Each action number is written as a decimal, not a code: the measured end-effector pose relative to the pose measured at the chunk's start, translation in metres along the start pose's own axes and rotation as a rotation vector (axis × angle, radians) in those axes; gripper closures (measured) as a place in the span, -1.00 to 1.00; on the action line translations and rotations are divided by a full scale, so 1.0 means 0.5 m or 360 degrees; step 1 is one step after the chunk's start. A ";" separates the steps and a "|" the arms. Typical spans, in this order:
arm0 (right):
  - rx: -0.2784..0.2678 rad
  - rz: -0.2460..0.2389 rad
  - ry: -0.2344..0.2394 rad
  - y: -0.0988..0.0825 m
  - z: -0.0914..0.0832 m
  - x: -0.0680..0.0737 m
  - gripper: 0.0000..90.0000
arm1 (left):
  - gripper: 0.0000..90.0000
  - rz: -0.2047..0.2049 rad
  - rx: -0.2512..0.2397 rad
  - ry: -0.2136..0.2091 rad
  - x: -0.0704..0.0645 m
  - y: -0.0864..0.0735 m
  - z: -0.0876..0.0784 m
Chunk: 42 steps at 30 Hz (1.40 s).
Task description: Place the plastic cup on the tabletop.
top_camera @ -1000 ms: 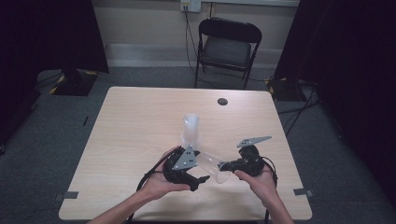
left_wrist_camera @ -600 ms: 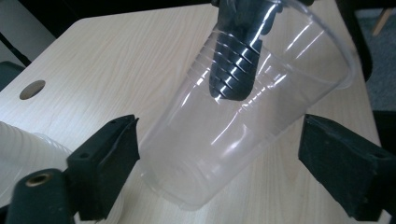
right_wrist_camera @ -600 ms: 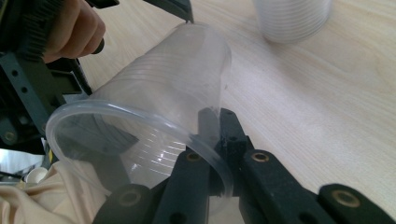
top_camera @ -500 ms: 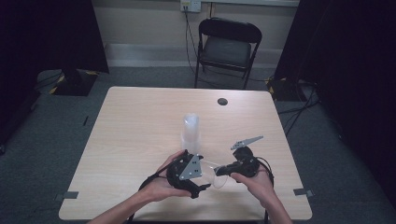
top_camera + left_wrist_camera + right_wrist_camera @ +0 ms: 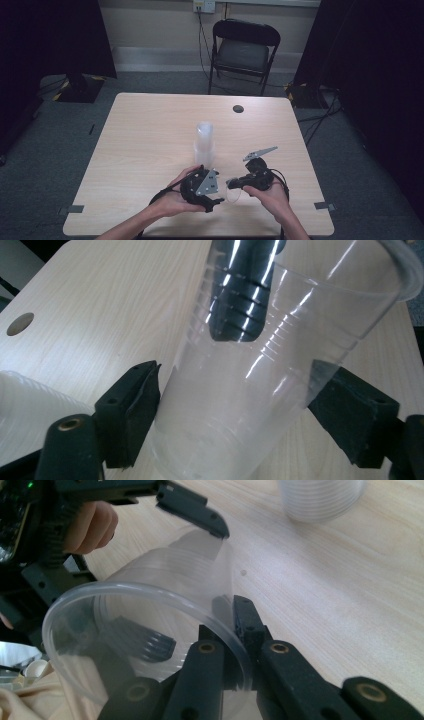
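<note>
A clear plastic cup (image 5: 250,370) lies on its side in the air between my two grippers, above the table's near edge. My right gripper (image 5: 227,625) is shut on the cup's rim (image 5: 150,587), one jaw inside the cup and one outside. My left gripper (image 5: 235,405) straddles the cup's lower body. Its jaws have just been closing, and both pads (image 5: 145,395) now touch the cup's walls. In the high view the left gripper (image 5: 220,199) and right gripper (image 5: 231,184) point at each other, with the faint cup (image 5: 231,194) between them.
A tall stack of clear cups (image 5: 204,142) stands mid-table just beyond the hands, also seen as the stack (image 5: 320,497) in the right gripper view. The wooden table (image 5: 145,125) has a cable hole (image 5: 238,108) at the back. A black folding chair (image 5: 242,47) stands behind it.
Both hands have shifted a little toward the table's near edge. The left gripper's jaws have come in around the cup that the right gripper holds.
</note>
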State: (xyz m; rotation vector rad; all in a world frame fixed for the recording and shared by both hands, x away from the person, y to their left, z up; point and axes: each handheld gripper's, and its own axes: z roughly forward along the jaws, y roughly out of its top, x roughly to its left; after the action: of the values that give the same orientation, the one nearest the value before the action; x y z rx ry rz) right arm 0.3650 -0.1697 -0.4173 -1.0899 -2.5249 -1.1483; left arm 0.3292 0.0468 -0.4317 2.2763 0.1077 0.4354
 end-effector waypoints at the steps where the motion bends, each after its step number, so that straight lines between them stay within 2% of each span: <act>1: -0.0006 0.0006 0.0003 -0.001 0.001 -0.001 1.00 | -0.46 0.0019 0.0002 -0.0002 -0.004 0.003 -0.001; 3: 0.0002 0.0017 0.0009 -0.002 0.004 0.000 0.99 | -0.45 0.0008 -0.0038 0.0003 -0.014 0.006 0.004; 5: 0.0010 0.0017 0.0012 -0.001 0.009 0.003 0.99 | -0.47 0.0029 -0.0028 0.0004 -0.016 0.008 0.006; 9: 0.0028 0.0044 0.0028 0.001 0.023 0.007 0.98 | -0.50 0.0007 -0.0053 0.0001 -0.020 0.009 0.007; 12: 0.0027 0.0075 0.0042 0.002 0.028 0.005 0.98 | -0.49 0.0043 -0.0067 0.0008 -0.024 0.011 0.007; 14: 0.0042 0.0100 0.0041 0.002 0.034 0.006 0.97 | -0.48 0.0007 -0.0072 -0.0012 -0.027 0.013 0.008; 15: 0.0042 0.0100 0.0041 0.002 0.034 0.006 0.97 | -0.48 0.0040 -0.0061 -0.0019 -0.025 0.013 0.007; 18: 0.0043 0.0124 0.0036 0.002 0.037 0.006 0.96 | -0.45 0.0000 -0.0090 -0.0008 -0.028 0.014 0.010; 22: 0.0040 0.0148 0.0035 0.002 0.038 0.005 0.96 | -0.45 0.0017 -0.0107 -0.0003 -0.029 0.017 0.011; 23: 0.0063 0.0149 0.0037 0.002 0.045 0.006 0.96 | -0.46 0.0020 -0.0117 -0.0003 -0.031 0.018 0.012; 29: 0.0132 0.0148 0.0043 -0.001 0.063 0.012 0.97 | -0.45 0.0002 -0.0080 -0.0029 -0.040 0.017 0.019; 36: 0.0116 0.0177 0.0038 -0.001 0.062 0.008 0.97 | -0.43 0.0026 -0.0059 -0.0022 -0.036 0.017 0.016; 39: 0.0102 0.0180 0.0036 -0.001 0.060 0.007 0.95 | -0.41 -0.0001 -0.0083 -0.0015 -0.037 0.015 0.017; 42: 0.0091 0.0182 0.0031 -0.001 0.056 0.005 0.92 | -0.40 0.0013 -0.0088 -0.0005 -0.036 0.015 0.016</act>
State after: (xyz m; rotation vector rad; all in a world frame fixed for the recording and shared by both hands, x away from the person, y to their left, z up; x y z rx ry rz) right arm 0.3668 -0.1485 -0.4358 -1.1851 -2.4300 -1.0458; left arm 0.3145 0.0321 -0.4360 2.2237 0.0838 0.4342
